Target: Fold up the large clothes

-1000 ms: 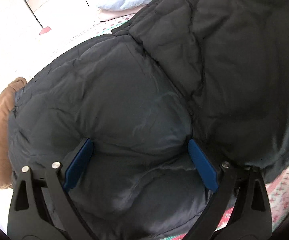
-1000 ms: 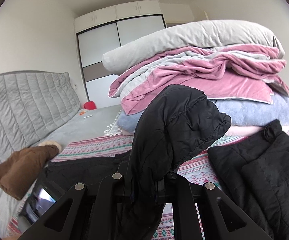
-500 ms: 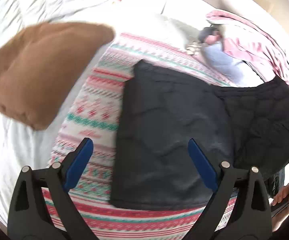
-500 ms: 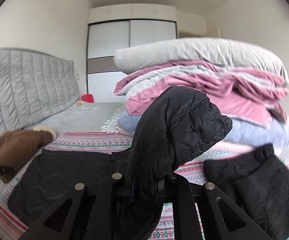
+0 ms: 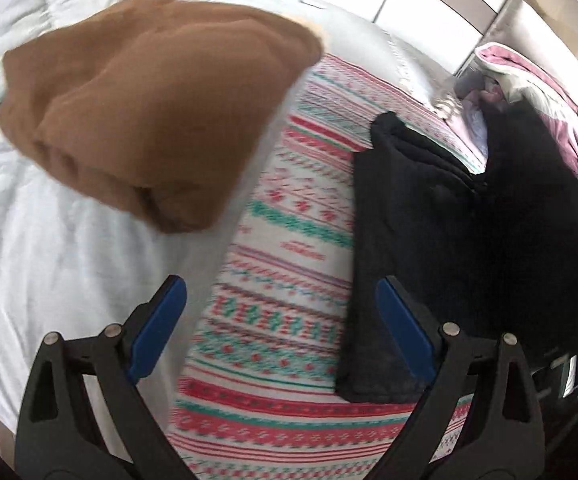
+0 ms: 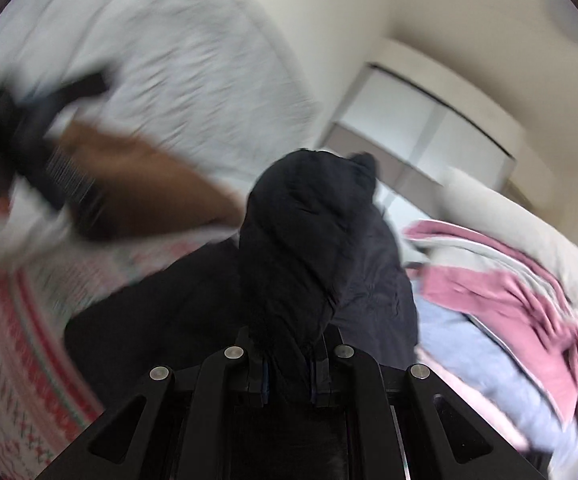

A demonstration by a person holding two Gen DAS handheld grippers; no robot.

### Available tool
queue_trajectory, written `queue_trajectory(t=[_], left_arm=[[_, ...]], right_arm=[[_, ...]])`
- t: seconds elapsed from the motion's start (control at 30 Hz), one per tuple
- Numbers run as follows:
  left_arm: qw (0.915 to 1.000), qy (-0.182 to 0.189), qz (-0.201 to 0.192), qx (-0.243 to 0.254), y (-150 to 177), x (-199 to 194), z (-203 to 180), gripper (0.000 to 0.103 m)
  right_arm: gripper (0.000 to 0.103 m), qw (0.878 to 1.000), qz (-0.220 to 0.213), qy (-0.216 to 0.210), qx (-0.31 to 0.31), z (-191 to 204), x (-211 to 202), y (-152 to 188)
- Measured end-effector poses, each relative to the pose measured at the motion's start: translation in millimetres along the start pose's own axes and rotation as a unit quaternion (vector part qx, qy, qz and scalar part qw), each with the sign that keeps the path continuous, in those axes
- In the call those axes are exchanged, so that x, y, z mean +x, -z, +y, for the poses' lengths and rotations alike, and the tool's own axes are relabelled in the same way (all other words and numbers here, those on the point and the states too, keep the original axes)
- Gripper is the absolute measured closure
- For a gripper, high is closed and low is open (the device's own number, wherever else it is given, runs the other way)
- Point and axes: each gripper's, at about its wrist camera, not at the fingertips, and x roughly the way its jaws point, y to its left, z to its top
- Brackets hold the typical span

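Observation:
A large black padded jacket (image 5: pixel 449 240) lies on the patterned blanket (image 5: pixel 289 240) on the bed, at the right of the left wrist view. My left gripper (image 5: pixel 281 328) is open and empty above the blanket, just left of the jacket's edge. My right gripper (image 6: pixel 289 368) is shut on a bunched fold of the black jacket (image 6: pixel 301 240), which stands up between its fingers. The rest of the jacket spreads below it. The right wrist view is blurred.
A brown garment (image 5: pixel 149 100) lies on the white quilt (image 5: pixel 49 260) at the left. A stack of pink, grey and blue bedding (image 6: pixel 509 300) stands at the right. A white wardrobe (image 6: pixel 429 120) is behind.
My left gripper has lifted off the jacket and swung left over the blanket, staying open. My right gripper has tilted and swung, still holding the jacket fold.

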Motion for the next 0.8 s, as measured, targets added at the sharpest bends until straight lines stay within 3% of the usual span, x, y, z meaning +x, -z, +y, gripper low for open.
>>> queue_trajectory(t=[0.07, 0.17, 0.27, 0.4, 0.5, 0.63, 0.8], left_arm=[[1.0, 0.0, -0.007, -0.003, 0.8, -5.4, 7.9, 0.007], [0.9999, 0.0, -0.013, 0.0, 2.4, -10.6, 13.6, 0.007], [0.9999, 0.003, -0.013, 0.001, 3.5, -10.6, 15.2, 0.007], [0.9997, 0.023, -0.012, 0.002, 3.1, -10.3, 11.4, 0.007], [0.9993, 0.034, -0.013, 0.001, 2.4, -10.6, 7.9, 0.007], [0.9988, 0.044, -0.018, -0.001, 0.8, -10.4, 1.6, 0.007], [0.9976, 0.061, -0.03, 0.012, 0.2, -13.7, -18.1, 0.007]], right_arm=[[0.089, 0.998, 0.023, -0.03, -0.041, 29.3, 13.7, 7.4], [0.083, 0.996, 0.029, -0.037, -0.078, 50.3, 21.2, 16.9], [0.076, 0.995, 0.039, -0.058, -0.075, 52.1, 27.8, 22.0], [0.055, 0.991, 0.056, -0.086, -0.09, 55.2, 36.3, 28.5], [0.051, 0.988, 0.058, -0.093, -0.113, 53.2, 27.4, 31.1], [0.047, 0.982, 0.059, -0.163, -0.073, 36.8, 0.3, 17.2], [0.042, 0.971, 0.034, -0.228, 0.062, -30.3, -21.7, 6.2]])
